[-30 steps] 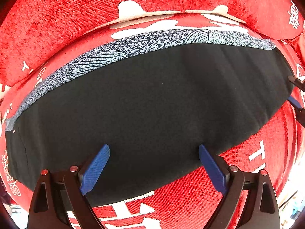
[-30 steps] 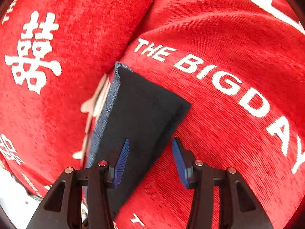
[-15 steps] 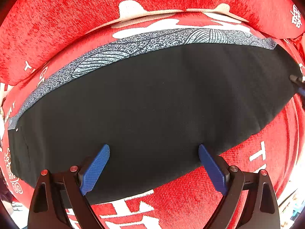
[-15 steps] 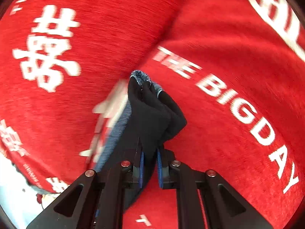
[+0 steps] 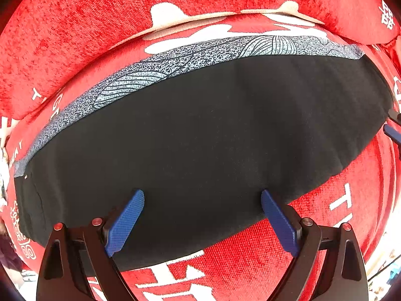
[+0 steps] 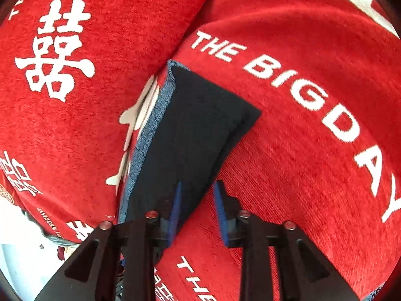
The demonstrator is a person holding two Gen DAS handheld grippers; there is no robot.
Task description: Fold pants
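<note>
While the black pants (image 5: 200, 135) lie flat and folded lengthwise on a red cover (image 5: 75, 25) printed w/ white lettering, the left tool (image 5: 201, 215) is held above their near edge, jaws spread wide, nothing pinched; both blue pads (image 5: 125, 222) are seen over the black cloth, though contact w/ it cannot be judged. A grey patterned strip (image 5: 160, 65) of the lower layer is left showing along the far edge of the pants. At the far right of the left wrist view, the tip of the right tool (image 5: 393, 130) is glimpsed just beside the pants' end. In the right wrist view, the right tool (image 6: 196, 210) is seen w/ jaws partly apart, having just been opening after a squeeze; the near corner of the pants (image 6: 190, 135) sits btwn them, the left pad (image 6: 175, 213) lying over the black cloth, the right pad over red cover, and the cloth is not pinched. "THE BIG DAY" (image 6: 300, 95) is read on the cover to the right of the pants.
</note>
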